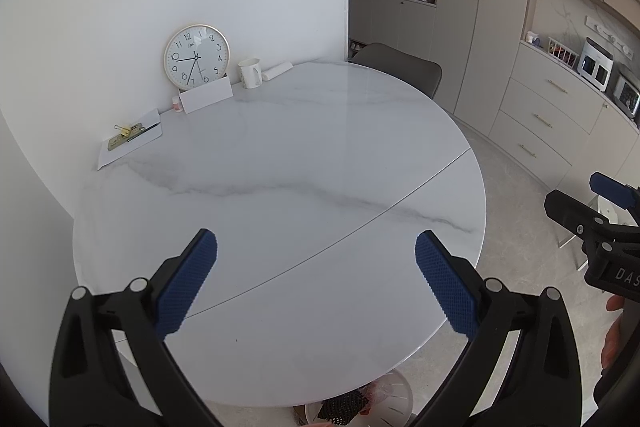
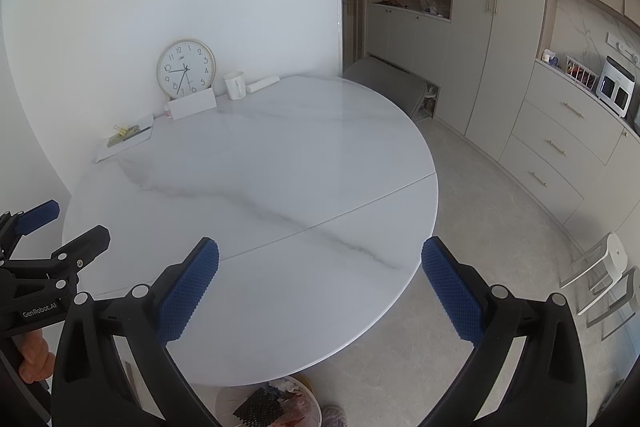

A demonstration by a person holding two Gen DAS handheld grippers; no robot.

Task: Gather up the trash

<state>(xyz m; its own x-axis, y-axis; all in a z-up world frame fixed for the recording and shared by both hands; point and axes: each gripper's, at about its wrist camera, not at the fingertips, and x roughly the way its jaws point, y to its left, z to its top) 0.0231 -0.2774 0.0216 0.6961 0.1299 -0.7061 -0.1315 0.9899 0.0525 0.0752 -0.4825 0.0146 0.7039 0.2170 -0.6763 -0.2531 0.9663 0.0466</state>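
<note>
My left gripper (image 1: pixel 316 251) is open and empty above the near part of the round white marble table (image 1: pixel 280 167). My right gripper (image 2: pixel 320 259) is open and empty above the table's (image 2: pixel 248 163) near right edge. A white bin (image 2: pixel 312 401) stands on the floor under the table's near edge, holding a black mesh piece (image 2: pixel 258 407) and crumpled wrappers; it also shows in the left wrist view (image 1: pixel 400 391). In the left wrist view the right gripper (image 1: pixel 584 203) appears at the right edge. In the right wrist view the left gripper (image 2: pixel 60 227) appears at the left edge.
Against the wall stand a clock (image 1: pixel 196 57), a white card (image 1: pixel 206 97), a mug (image 1: pixel 250 73), a white roll (image 1: pixel 276 71) and a paper with clips (image 1: pixel 130 137). A grey chair (image 1: pixel 400 67) sits behind the table. Cabinets (image 2: pixel 560 147) line the right side.
</note>
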